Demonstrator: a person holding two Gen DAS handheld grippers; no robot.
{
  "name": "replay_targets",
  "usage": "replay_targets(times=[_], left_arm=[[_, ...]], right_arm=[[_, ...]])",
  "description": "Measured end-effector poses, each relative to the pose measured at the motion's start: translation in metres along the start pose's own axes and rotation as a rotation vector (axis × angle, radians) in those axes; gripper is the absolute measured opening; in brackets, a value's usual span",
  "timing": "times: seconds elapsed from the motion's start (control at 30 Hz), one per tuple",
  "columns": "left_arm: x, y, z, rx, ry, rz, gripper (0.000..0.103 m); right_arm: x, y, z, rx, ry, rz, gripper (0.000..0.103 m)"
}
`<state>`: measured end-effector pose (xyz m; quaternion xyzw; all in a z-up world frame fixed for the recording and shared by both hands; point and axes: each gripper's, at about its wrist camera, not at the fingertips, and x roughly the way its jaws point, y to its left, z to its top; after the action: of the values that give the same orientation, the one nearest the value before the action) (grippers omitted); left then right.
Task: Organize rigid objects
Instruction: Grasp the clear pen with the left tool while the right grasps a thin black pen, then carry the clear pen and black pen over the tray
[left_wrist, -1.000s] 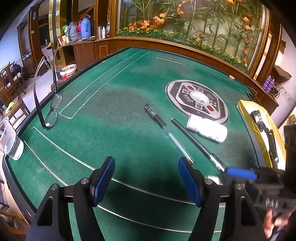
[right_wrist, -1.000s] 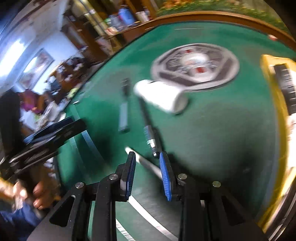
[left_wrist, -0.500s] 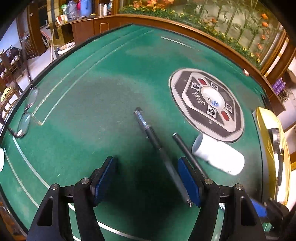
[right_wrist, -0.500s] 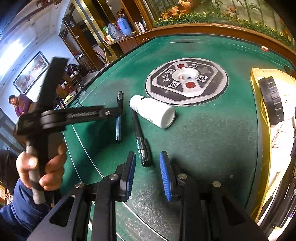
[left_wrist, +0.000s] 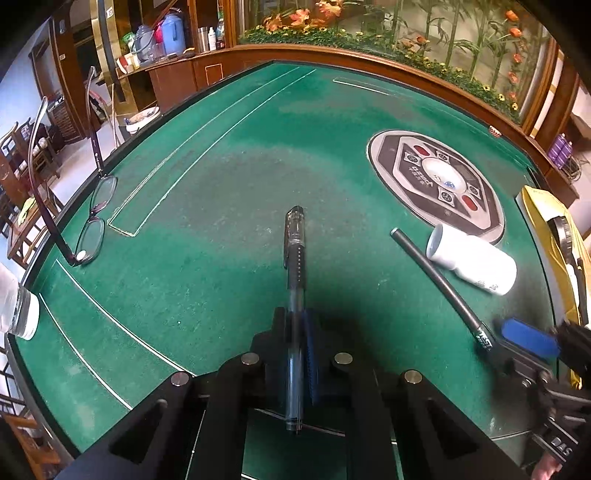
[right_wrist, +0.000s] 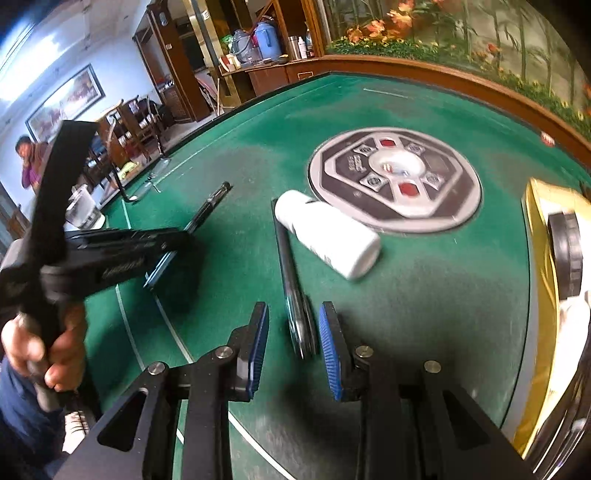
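Green felt table (left_wrist: 229, 192) is carrying two pens and one white bottle (left_wrist: 472, 262). Left gripper (left_wrist: 295, 332) jaws are squeezing the clear pen (left_wrist: 295, 254); right gripper (right_wrist: 291, 347) jaws are standing narrowly apart around the black pen (right_wrist: 286, 254).

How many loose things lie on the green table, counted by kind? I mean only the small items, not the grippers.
Pens: 2, clear pen in the left gripper, black pen between the right gripper's fingers
White bottle: 1
Eyeglasses: 1
Clear jar at the table edge: 1
Total: 5
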<state>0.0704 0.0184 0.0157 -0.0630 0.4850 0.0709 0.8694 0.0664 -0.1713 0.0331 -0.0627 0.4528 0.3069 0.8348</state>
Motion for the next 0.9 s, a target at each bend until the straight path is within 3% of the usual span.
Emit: replay_targets(times=[0.1,0.23,0.53,0.9], left_arm=[[0.0,-0.004,-0.001,0.018,-0.013,0.016,0.01],[0.0,-0.001,-0.002,0.011,-0.022,-0.005,0.009],[-0.011,0.004,-0.012,-0.034,-0.006,-0.061,0.009],[-0.036,0.001,-0.021,-0.04,-0.037,-0.06,0.009]], right_arm=[[0.016,0.011,0.004,-0.041,0.028,-0.056,0.027],[0.017,0.024,-0.002,-0.108,0.021,-0.122,0.014],[-0.003,0.018,-0.015,-0.017,-0.009,0.046,0.014],[-0.011,0.027,-0.018,-0.008,-0.022,0.103,0.014]])
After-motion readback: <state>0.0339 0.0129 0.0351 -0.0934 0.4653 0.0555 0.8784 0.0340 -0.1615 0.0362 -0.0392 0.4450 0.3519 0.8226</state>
